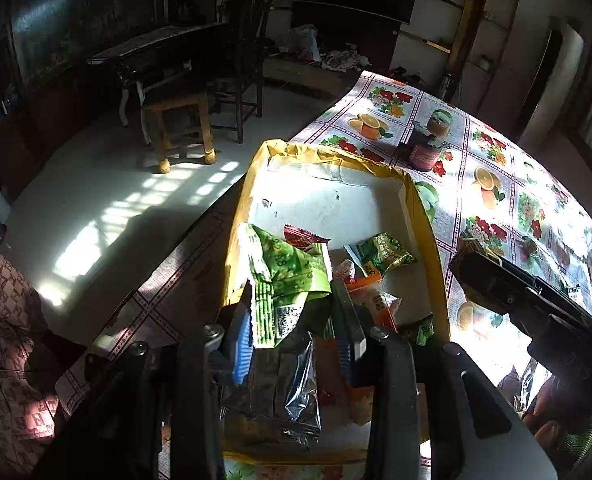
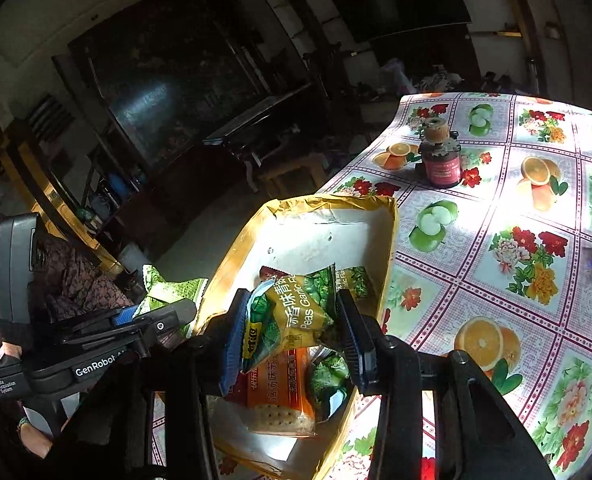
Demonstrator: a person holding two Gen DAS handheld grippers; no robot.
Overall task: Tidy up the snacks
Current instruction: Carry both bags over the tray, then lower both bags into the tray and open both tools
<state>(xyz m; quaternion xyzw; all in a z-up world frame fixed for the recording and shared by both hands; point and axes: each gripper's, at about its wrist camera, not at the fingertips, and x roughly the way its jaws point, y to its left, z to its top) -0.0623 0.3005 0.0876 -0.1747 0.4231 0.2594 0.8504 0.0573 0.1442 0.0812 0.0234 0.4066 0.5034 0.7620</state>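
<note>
A shallow white box with yellow edges [image 1: 328, 196] lies at the table's left edge and holds several snack packets. My left gripper [image 1: 292, 312] is shut on a light green striped packet [image 1: 284, 276] above the box's near end. A green pea packet [image 1: 384, 254], a red packet [image 1: 302, 236] and an orange packet [image 1: 370, 292] lie inside. My right gripper [image 2: 294, 320] is shut on a green garlic pea packet [image 2: 296, 312] over the box [image 2: 328, 224]; an orange cracker packet [image 2: 280, 392] lies below it. The left gripper [image 2: 164, 312] sits to its left with its green packet [image 2: 168, 290].
A dark red jar with a cork lid [image 2: 440, 160] stands on the fruit-patterned tablecloth [image 2: 496, 220] beyond the box. The right gripper [image 1: 496, 280] hovers to the right of the box. A wooden stool [image 1: 180, 120] and dark chair stand on the floor to the left.
</note>
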